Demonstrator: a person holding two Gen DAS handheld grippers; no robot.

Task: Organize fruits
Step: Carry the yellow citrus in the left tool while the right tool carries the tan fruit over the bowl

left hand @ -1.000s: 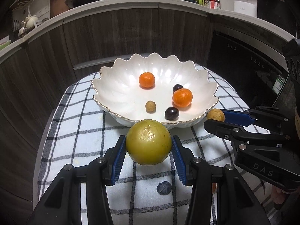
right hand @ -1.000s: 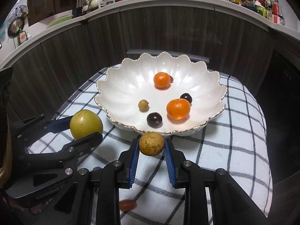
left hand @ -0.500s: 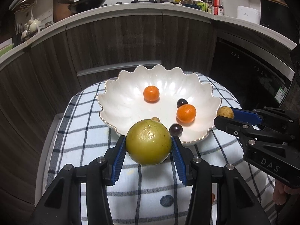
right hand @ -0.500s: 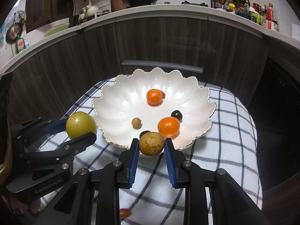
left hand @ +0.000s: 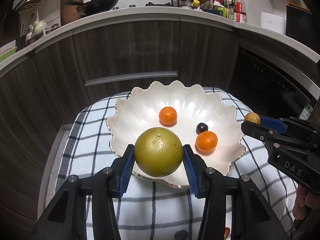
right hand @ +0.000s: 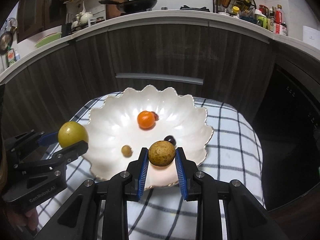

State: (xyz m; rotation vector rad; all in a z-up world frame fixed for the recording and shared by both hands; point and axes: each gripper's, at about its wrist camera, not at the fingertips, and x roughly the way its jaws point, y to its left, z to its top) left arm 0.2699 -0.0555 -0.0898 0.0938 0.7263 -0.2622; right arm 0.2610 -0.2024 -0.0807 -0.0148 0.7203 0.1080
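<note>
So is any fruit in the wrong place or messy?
Yes. A dark fruit and a reddish one lie loose on the checked cloth at the near edge, outside the white bowl. Nothing looks spilled or broken.

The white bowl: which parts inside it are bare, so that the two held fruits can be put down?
In the white bowl, the left half is bare, from the rim to the far orange, apart from a small tan fruit. The back wall is also free. The near right is crowded: the near orange and a dark grape lie close together.
</note>
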